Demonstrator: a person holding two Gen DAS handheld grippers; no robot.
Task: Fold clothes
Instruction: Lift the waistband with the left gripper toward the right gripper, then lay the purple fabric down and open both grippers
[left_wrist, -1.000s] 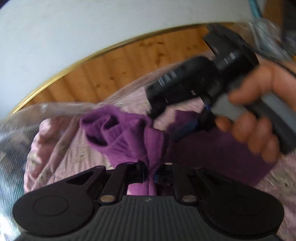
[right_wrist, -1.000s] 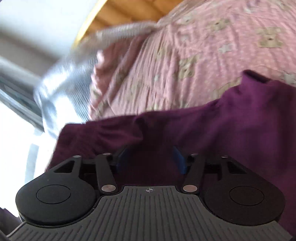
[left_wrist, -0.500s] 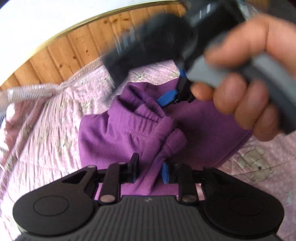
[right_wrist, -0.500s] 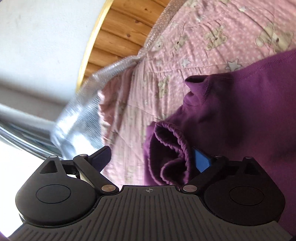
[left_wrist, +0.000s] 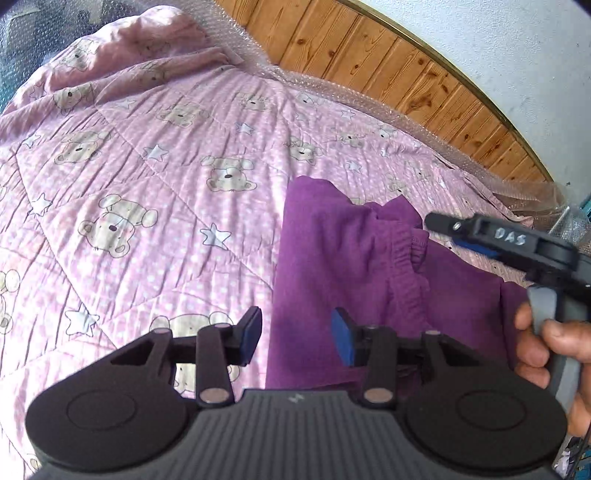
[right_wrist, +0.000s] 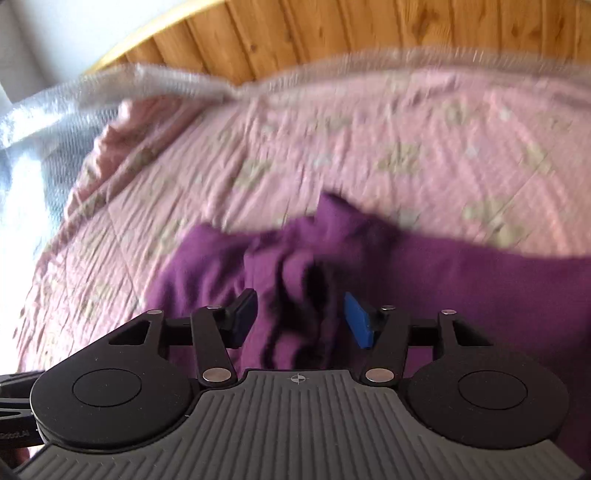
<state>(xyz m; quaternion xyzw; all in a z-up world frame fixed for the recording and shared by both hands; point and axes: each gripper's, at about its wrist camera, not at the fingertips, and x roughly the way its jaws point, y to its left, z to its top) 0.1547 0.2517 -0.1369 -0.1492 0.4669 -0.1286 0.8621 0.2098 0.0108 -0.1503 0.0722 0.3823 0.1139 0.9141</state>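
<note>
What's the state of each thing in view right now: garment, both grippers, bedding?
Purple garment: lying loose on the bed, bunched at the elastic waistband, not gripped.
Left gripper: open, jaws just been opening, nothing pressed between the pads.
Right gripper: open above the garment, jaws just been closing, pads not on the cloth.
Pink teddy-bear quilt: spread over the bed, wrinkled.

The right wrist view is smeared by motion, so the bear print on the pink quilt (right_wrist: 369, 147) and the folds of the purple garment (right_wrist: 461, 288) are unreadable, and the garment runs off the right edge.
</note>
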